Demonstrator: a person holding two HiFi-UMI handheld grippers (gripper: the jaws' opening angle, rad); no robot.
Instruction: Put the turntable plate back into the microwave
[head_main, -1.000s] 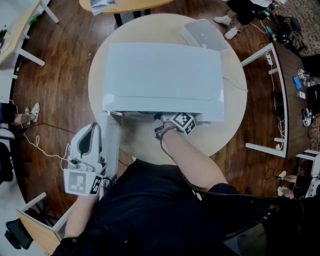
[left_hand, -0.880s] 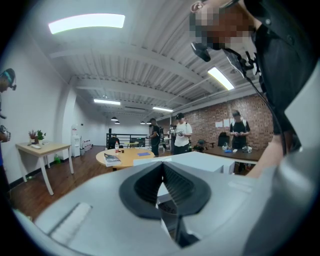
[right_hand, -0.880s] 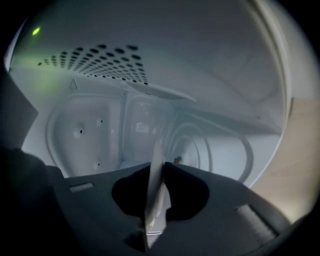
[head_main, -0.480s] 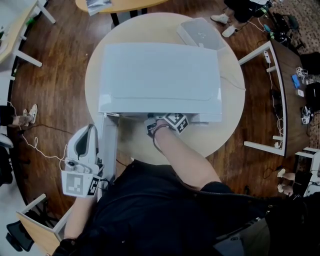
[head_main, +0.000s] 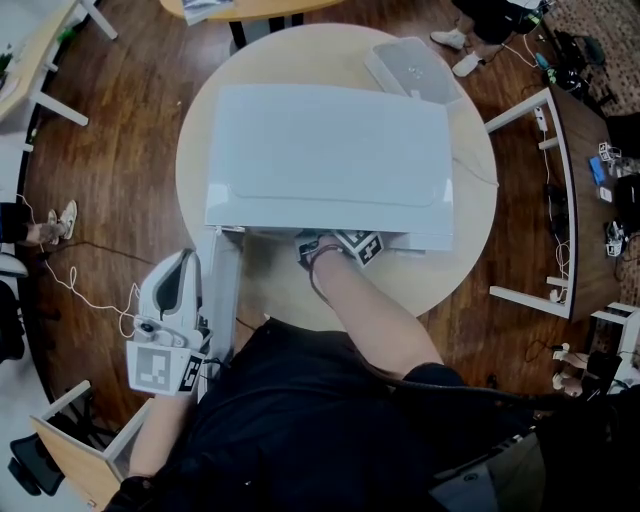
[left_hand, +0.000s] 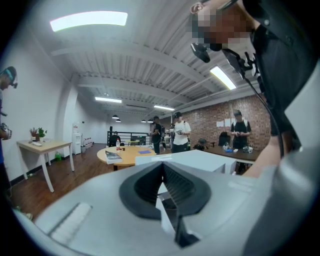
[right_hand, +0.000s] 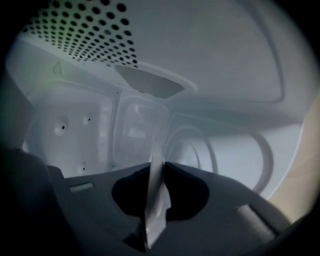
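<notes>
Right gripper view: turntable plate (right_hand: 156, 197) — thin, pale, edge-on — clamped between jaws.

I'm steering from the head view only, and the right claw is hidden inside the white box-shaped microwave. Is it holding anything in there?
Observer: Yes. The right claw is shut on the rim of a thin, pale turntable plate, seen edge-on.
Operator: What is ahead of it?
Observer: The inner wall of the white microwave, with moulded circular rings. A perforated panel sits at the upper left.
Operator: And the left claw?
Observer: The left claw has its jaws together, with nothing between them.
</notes>
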